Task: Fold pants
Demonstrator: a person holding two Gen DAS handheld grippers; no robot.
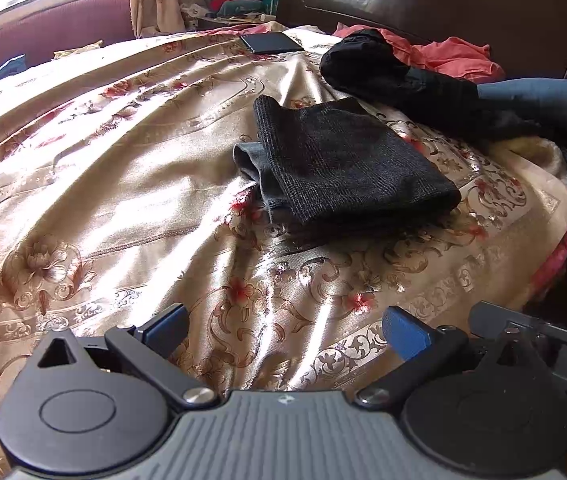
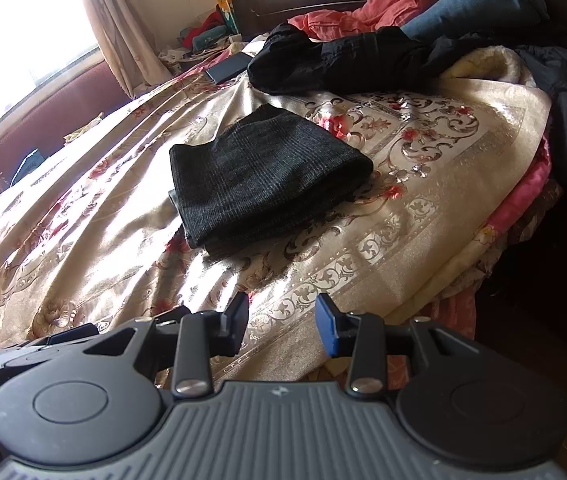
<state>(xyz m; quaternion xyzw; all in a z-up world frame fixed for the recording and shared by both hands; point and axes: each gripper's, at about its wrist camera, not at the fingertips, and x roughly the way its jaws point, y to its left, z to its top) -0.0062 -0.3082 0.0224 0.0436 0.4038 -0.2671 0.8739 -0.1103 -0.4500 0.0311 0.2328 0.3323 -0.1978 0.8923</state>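
Dark grey knit pants [image 1: 343, 164] lie folded into a compact stack on the floral beige bedspread [image 1: 103, 168]. They also show in the right wrist view [image 2: 259, 180]. My left gripper [image 1: 283, 332] is open and empty, held above the bedspread well short of the pants. My right gripper [image 2: 283, 324] is open and empty, near the bed's front edge, also short of the pants.
A black garment [image 1: 395, 76], coral clothes [image 1: 451, 56] and a blue pillow [image 1: 535, 100] lie by the dark headboard [image 1: 443, 0]. A dark phone [image 1: 271, 43] lies at the far side. Blankets hang off the right edge [image 2: 523, 208].
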